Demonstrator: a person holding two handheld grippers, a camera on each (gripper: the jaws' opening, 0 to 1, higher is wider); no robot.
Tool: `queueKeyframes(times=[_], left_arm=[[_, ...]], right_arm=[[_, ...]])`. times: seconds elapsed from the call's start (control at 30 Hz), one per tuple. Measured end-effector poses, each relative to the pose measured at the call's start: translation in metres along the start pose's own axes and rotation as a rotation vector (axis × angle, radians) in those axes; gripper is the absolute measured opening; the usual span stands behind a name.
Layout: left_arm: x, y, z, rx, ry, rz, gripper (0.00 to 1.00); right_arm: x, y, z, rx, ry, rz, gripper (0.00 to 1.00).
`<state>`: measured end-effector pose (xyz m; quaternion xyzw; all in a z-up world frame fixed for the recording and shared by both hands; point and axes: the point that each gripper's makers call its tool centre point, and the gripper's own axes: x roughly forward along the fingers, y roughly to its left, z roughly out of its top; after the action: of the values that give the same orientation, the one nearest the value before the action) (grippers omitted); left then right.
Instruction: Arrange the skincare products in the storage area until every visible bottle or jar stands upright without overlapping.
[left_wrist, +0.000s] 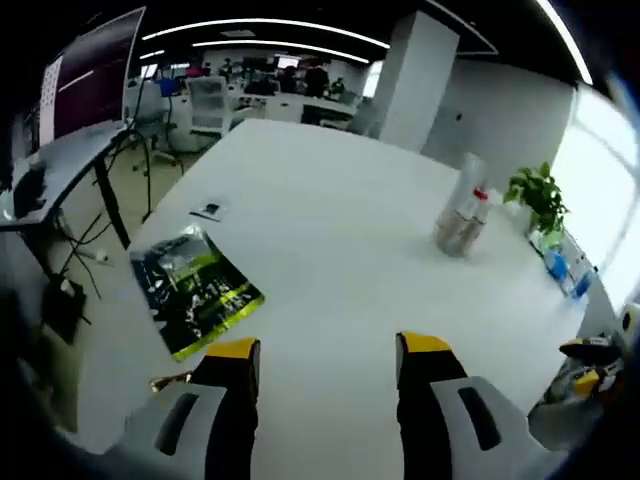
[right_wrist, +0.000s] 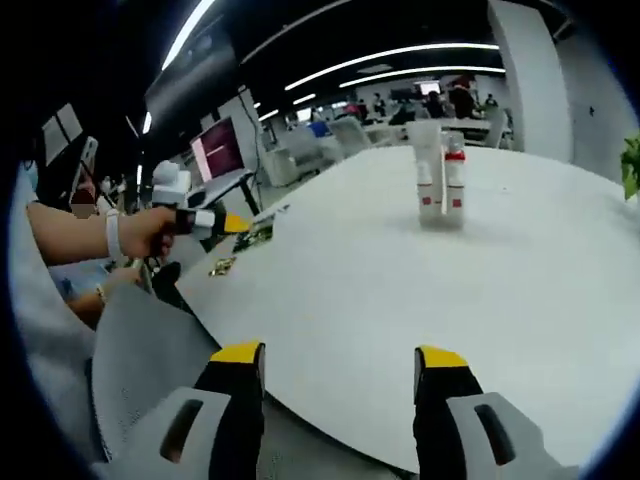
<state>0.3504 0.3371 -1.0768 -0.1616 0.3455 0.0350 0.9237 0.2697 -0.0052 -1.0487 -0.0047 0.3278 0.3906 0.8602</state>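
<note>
Both grippers hang back from the work, which reads as a stance taken before any reach begins. In the left gripper view the left gripper (left_wrist: 327, 375) stands at the bottom centre with its yellow-tipped jaws spread apart and nothing between them, over the bare near part of the white table (left_wrist: 330, 260). The skincare products (left_wrist: 462, 218), a tight cluster of clear and white bottles with red on them, sit right of centre in the upper half of that view, well apart from the jaws; one appears to lean, though the blur makes that uncertain. A glossy green-and-black magazine (left_wrist: 193, 290) lies flat at left near the table edge, and a potted plant (left_wrist: 537, 198) stands at the right. In the right gripper view the right gripper (right_wrist: 338, 368) is likewise released and empty at the bottom, just off the table's near edge, while the same bottles (right_wrist: 441, 180) stand upper centre, apparently touching one another. At the left of that view a person's hand (right_wrist: 145, 232) holds the other gripper. Judged from this, arranging has not begun.
</note>
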Motion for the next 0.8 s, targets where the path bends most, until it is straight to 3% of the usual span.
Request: queueKeyframes(times=[0.2,0.43,0.6,0.8], left_arm=[[0.018,0.031,0.006,-0.098,0.004,0.082,0.6],[0.035,0.069,0.026,-0.184,-0.019,0.212,0.81],[0.036,0.078,0.032,-0.223,-0.022,0.275,0.93],[0.043,0.09,0.034,-0.19,0.001,0.316,0.95]], right_arm=[[-0.011,-0.004,-0.009,0.021,0.024,-0.045,0.6],[-0.017,-0.006,-0.017,-0.049,0.08,-0.082,0.63],[-0.018,-0.005,-0.016,-0.057,0.089,-0.094,0.62],[-0.018,-0.004,-0.023,-0.086,0.135,-0.107,0.62]])
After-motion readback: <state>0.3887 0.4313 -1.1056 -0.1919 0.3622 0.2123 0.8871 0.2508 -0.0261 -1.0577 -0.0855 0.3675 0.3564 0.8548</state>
